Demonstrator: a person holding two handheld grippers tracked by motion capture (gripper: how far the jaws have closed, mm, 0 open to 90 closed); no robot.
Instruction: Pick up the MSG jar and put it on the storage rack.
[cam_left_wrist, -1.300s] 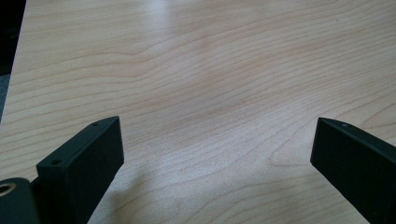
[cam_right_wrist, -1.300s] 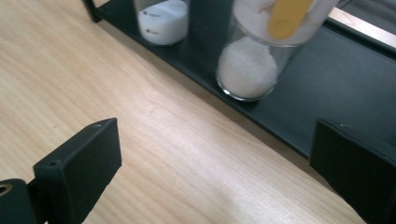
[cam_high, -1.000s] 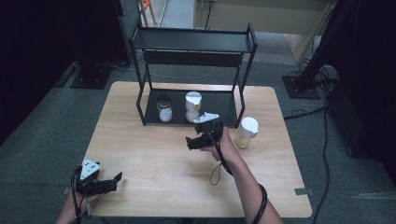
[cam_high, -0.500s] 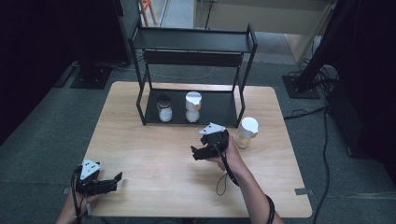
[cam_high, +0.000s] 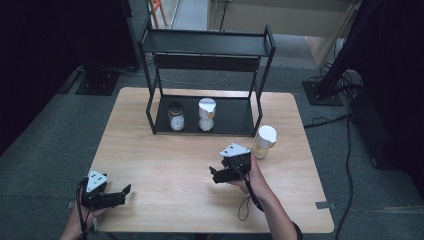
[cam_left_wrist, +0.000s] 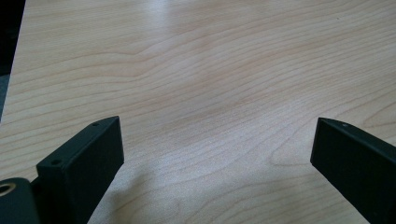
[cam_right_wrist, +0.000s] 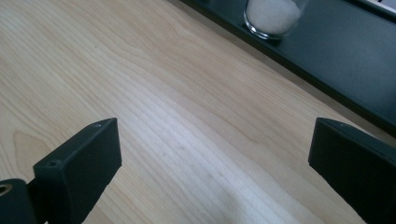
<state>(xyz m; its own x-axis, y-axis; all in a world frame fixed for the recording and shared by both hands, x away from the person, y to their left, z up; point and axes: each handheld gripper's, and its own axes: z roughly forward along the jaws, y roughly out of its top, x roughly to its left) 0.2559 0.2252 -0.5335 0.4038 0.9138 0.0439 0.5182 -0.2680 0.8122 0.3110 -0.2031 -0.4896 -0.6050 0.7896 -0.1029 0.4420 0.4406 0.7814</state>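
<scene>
Right gripper (cam_high: 216, 176) empty, jaws wide, between placements; left gripper (cam_high: 125, 192) wide too. Next: likely reach the white-lidded jar (cam_high: 263, 142) beside the rack (cam_high: 210, 44).

Edges and shadow are keeping parts of the scene from us

In the right gripper view we are seeing just the base of a jar (cam_right_wrist: 273, 16), its top running off the upper edge, and the black shelf (cam_right_wrist: 355, 51) is running off the right edge. In the high view we are losing both forearms at the bottom edge, the surroundings are sinking into darkness, and the jars' (cam_high: 175, 116) contents are too small for us to tell.
</scene>
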